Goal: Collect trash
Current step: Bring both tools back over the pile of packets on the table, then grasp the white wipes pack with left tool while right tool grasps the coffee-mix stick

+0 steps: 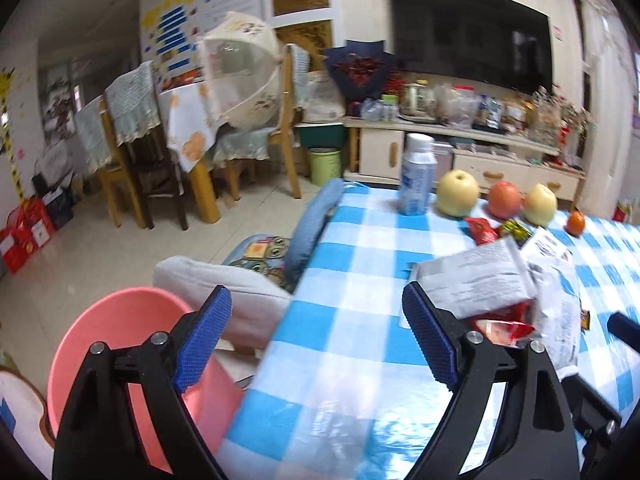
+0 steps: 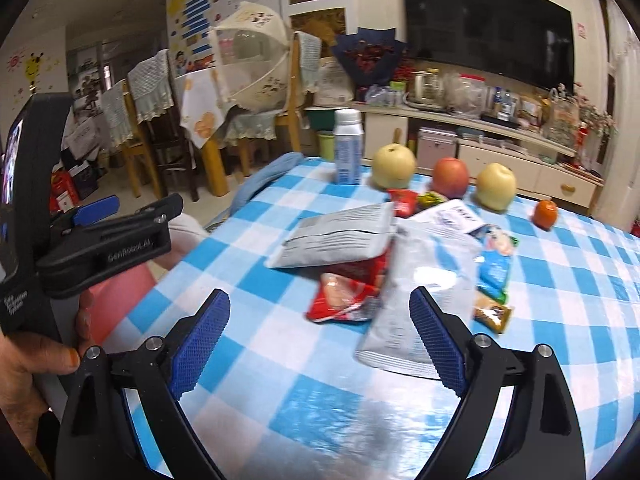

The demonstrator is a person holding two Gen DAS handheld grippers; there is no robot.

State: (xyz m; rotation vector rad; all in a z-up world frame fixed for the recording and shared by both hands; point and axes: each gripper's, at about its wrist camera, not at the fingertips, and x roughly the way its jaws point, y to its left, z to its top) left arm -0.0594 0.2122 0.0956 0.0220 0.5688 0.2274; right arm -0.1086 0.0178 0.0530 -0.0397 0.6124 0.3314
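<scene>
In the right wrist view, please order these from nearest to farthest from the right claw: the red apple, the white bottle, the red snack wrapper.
From the right claw:
1. Red snack wrapper, just ahead, centre of the table.
2. Red apple, far side, right of centre.
3. White bottle, back edge, slightly left.

A home living and dining room is shown. A large flat television [image 1: 470,32] is mounted on the wall above a low cream cabinet [image 1: 460,148] crowded with jars, packets and bottles. A dining table [image 1: 188,120] with cloth-covered wooden chairs [image 1: 128,120] is seen at the left, and a mesh food cover [image 1: 240,68] is placed on it. Children's stickers [image 1: 172,28] are fixed to the wall. A checked tablecloth [image 2: 320,400] bearing fruit [image 2: 394,166] is seen in the foreground.
</scene>
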